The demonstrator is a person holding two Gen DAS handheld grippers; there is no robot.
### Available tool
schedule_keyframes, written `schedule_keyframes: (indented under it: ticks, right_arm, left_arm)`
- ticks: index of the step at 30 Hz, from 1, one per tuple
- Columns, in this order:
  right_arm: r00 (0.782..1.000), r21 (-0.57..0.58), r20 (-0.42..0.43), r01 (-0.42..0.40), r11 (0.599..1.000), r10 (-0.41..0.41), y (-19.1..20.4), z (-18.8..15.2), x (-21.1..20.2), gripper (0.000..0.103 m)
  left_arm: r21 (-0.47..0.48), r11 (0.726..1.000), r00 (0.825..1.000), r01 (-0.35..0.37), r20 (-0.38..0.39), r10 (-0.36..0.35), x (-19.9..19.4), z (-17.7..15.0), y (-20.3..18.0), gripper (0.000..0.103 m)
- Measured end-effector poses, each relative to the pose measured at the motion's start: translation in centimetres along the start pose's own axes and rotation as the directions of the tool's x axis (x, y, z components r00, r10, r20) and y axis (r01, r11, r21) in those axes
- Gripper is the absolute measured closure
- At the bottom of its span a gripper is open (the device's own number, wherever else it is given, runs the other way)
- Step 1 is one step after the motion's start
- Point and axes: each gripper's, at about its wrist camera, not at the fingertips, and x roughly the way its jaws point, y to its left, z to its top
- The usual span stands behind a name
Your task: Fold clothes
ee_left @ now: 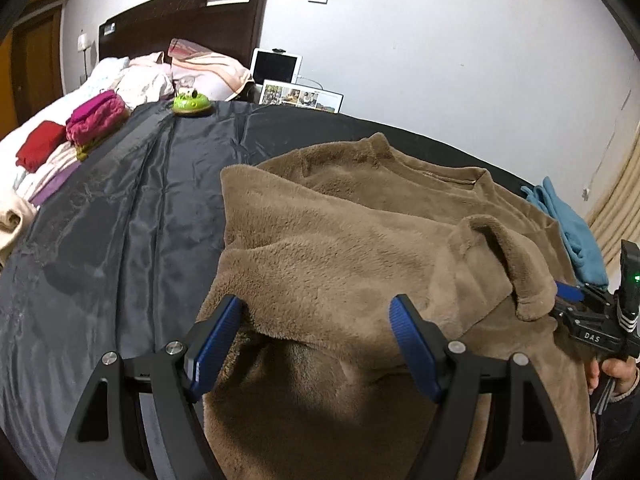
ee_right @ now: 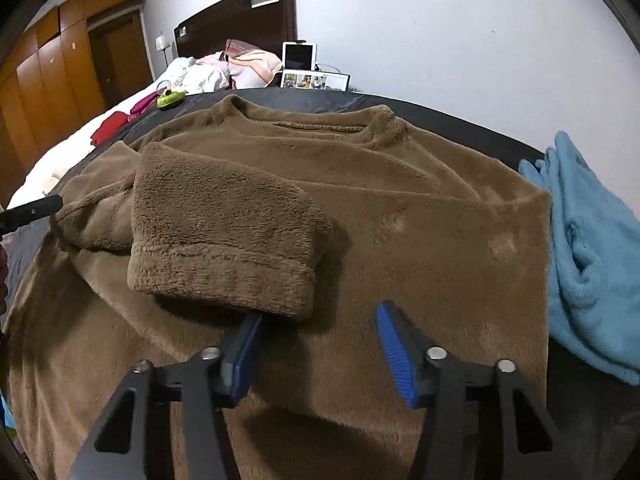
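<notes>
Brown fleece sweater [ee_right: 360, 184]: flat on bed, under both grippers. Left gripper [ee_left: 316, 320] released, astride a fold; right gripper [ee_right: 316, 328] released beside cuff [ee_right: 224, 280]. Risk: plush bunches, folded sleeve slides off.

Both wrist cams look down close, sharing brown sweater [ee_left: 360, 240] w/ bed.

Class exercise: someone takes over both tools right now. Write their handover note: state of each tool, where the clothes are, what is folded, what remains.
Left tool: open, over the near left edge of the brown top, holding nothing.
Right tool: open, just short of the sleeve cuff, holding nothing.
Top lies flat on the dark sheet; blue garment beside it on the right.
Done: one sleeve folded across the front.
Left: fold the body, then the blue garment.
</notes>
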Motion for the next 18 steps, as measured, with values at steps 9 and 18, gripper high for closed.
schedule_keyframes:
  ticks: [9, 18]
  right_arm:
    - [0.997, 0.048, 0.071, 0.021, 0.999, -0.024, -0.6, 2.4, -1.8, 0.094]
    - [0.983, 0.139, 0.138, 0.105, 0.985, -0.125, -3.4, 3.6, -2.8, 0.095]
  left_arm:
    - [0.002, 1.000, 1.000, -0.001, 0.010, 0.001, 0.8, -0.4, 0.6, 0.023]
    - [0.008, 1.000, 1.000, 0.005, 0.015, -0.005, 1.4, -0.7, 0.8, 0.022]
